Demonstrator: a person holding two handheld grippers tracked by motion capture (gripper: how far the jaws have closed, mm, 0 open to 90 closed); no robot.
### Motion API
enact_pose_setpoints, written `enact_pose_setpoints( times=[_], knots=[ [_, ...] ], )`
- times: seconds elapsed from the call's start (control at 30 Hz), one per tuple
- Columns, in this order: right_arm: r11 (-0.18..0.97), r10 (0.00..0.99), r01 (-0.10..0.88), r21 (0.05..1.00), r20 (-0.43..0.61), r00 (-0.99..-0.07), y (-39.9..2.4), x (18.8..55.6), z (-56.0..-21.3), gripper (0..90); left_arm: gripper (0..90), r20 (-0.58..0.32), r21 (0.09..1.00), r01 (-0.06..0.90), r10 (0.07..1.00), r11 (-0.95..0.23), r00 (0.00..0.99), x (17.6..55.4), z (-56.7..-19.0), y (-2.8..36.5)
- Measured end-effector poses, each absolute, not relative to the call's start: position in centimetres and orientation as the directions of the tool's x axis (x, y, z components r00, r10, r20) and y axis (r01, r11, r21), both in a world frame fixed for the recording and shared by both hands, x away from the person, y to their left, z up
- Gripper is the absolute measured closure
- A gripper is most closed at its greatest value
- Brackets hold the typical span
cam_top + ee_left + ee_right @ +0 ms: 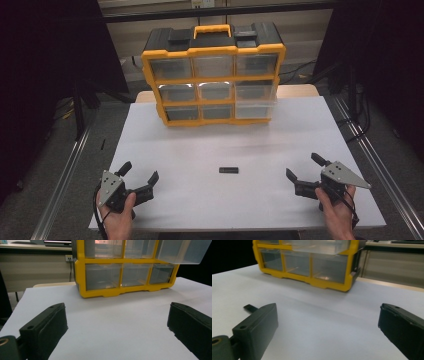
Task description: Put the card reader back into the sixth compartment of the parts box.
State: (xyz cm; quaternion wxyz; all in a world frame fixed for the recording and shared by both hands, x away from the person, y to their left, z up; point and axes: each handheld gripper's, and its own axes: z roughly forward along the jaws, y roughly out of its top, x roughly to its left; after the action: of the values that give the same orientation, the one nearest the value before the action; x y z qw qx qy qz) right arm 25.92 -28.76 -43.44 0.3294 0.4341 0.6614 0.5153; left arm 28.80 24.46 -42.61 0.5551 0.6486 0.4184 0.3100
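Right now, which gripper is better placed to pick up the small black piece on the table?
Probably the right gripper: the small black piece lies just beyond its open jaws' left side, somewhat nearer than the left gripper.

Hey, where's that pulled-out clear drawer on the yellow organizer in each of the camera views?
High view: the open drawer sits in the organizer's middle row, right-hand column, jutting toward the person.
Left gripper view: the drawer is at the top right corner, overhanging the bottom row.
Right gripper view: it is at the top centre, cut off by the frame's edge.
Shared landmark: the yellow organizer frame on the white table.
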Motion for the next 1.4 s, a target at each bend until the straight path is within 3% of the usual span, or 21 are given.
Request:
enact_pose_setpoints(
  times=[0.47,0.67,1.4],
  knots=[
    [0.13,0.865,0.252,0.959,0.014,-0.501,-27.2,26.8,-43.4,2.8,2.6,-0.059,0.976,0.21,0.877,-0.049,0.476,28.7,-42.8,24.2],
    [0.092,0.854,0.267,0.959,0.061,-0.517,-26.9,27.6,-42.7,2.7,3.2,-0.063,0.977,0.21,0.874,-0.046,0.483,28.7,-42.8,24.2],
    [0.172,0.755,0.32,0.931,0.084,-0.651,-23.4,30.1,-41.9,1.0,3.2,-0.057,0.975,0.216,0.869,-0.058,0.492,28.8,-42.8,23.9]
  ],
)
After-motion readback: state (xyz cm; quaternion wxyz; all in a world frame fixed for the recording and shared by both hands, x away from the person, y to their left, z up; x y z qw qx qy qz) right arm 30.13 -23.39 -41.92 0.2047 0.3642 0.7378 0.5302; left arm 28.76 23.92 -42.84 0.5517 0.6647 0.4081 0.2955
